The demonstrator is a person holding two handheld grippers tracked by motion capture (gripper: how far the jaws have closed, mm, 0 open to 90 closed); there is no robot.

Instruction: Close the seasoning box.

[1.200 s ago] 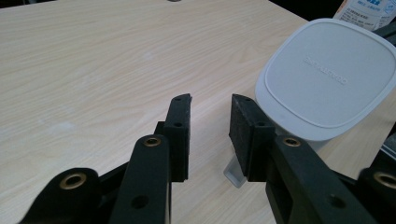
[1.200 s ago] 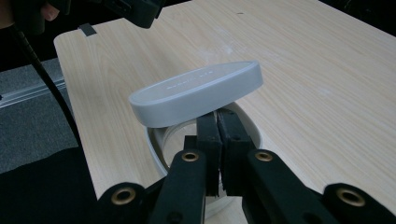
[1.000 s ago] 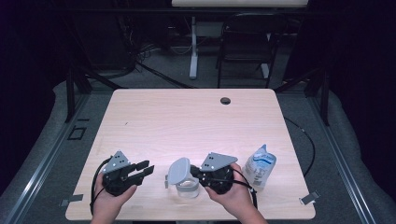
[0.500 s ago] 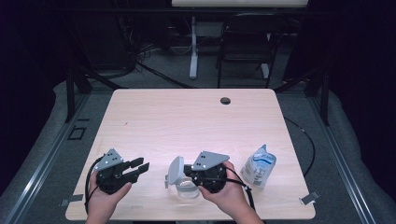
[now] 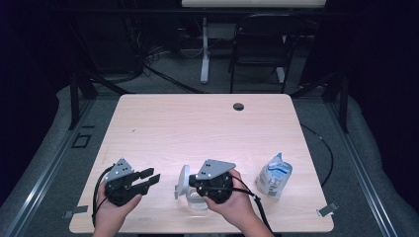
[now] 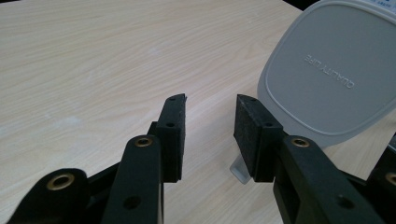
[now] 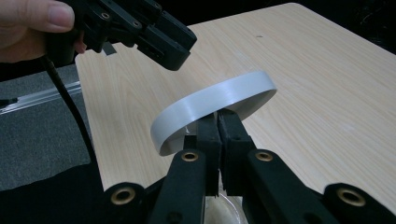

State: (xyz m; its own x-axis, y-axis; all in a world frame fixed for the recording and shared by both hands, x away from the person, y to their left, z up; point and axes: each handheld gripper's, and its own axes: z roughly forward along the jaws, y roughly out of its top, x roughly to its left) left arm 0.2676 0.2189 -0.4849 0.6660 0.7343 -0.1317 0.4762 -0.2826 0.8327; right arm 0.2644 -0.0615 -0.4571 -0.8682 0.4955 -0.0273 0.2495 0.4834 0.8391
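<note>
A grey rounded lid (image 5: 181,181) stands on edge near the table's front, and my right gripper (image 5: 190,183) is shut on its rim. In the right gripper view the jaws (image 7: 217,117) pinch the lid (image 7: 219,95) above a clear container (image 7: 226,205). That container (image 5: 196,203) sits under the gripper at the front edge. My left gripper (image 5: 152,177) is a short way left of the lid and points at it. Its jaws have just been opening, and nothing is between them (image 6: 210,100). The lid's embossed face (image 6: 327,70) shows just beyond them on the right.
A blue and white pouch (image 5: 273,176) stands to the right of my right hand. The wooden table (image 5: 207,128) has a dark cable hole (image 5: 238,106) near its far edge. A chair and a table leg stand on the floor behind it.
My right gripper has shifted a little to the left with the lid, which now stands more on edge. The left gripper's jaws have spread wider.
</note>
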